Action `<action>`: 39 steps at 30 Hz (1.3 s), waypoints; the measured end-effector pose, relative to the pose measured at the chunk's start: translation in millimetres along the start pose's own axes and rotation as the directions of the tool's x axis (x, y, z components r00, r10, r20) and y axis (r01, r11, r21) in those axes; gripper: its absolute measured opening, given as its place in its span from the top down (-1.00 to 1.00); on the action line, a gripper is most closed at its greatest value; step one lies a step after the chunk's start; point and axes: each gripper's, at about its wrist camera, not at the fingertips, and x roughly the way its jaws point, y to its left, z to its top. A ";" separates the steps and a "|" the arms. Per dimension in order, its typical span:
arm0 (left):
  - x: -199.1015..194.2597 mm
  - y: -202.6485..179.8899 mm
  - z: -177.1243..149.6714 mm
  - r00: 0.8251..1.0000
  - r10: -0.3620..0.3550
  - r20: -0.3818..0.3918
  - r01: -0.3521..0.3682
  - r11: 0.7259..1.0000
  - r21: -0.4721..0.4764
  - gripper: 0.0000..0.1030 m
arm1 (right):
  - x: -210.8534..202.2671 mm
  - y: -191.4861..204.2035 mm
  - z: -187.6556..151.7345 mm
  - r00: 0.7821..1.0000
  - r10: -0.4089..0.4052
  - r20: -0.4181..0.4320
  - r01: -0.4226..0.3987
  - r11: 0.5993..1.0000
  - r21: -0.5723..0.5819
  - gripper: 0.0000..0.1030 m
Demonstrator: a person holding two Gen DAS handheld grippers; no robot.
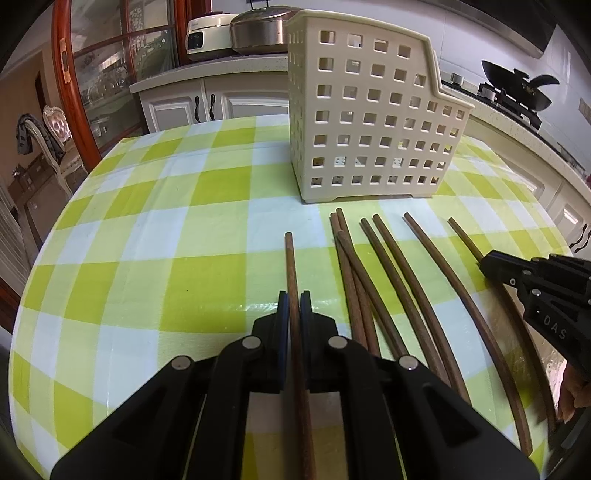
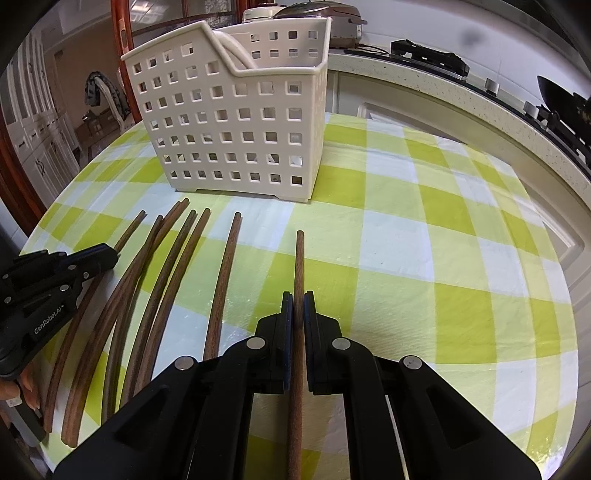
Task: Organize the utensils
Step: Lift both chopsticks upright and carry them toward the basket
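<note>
My left gripper (image 1: 294,299) is shut on a brown wooden chopstick (image 1: 290,262) that points toward the cream perforated basket (image 1: 365,122). Several more chopsticks (image 1: 391,273) lie side by side on the table to its right. My right gripper (image 2: 298,300) is shut on another chopstick (image 2: 299,258); it also shows in the left wrist view (image 1: 491,260) at the far right. The basket (image 2: 236,125) stands behind the loose chopsticks (image 2: 162,273), and the left gripper (image 2: 107,256) shows at the left edge.
The table has a green and white checked cloth (image 1: 166,229). A counter with rice cookers (image 1: 236,33) stands behind the table. A stove with a black wok (image 1: 517,85) is at the right. A chair (image 1: 48,136) stands at the left.
</note>
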 end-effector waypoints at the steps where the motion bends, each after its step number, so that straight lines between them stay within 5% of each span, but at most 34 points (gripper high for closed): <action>1: -0.8 1.7 0.6 1.000 -0.014 -0.004 0.014 1.000 -0.010 0.88 | -1.1 -1.4 0.4 1.000 0.009 0.008 -0.009 1.000 0.011 0.88; 16: -84.8 1.0 8.3 0.984 -0.041 0.175 0.041 0.999 0.003 0.88 | -74.6 1.2 15.3 0.981 0.034 0.192 -0.038 0.999 0.015 0.88; 39: -198.3 -8.3 -27.9 0.914 -0.049 0.402 0.037 0.999 0.039 0.88 | -178.2 12.6 -10.7 0.931 0.007 0.366 -0.005 1.000 -0.007 0.88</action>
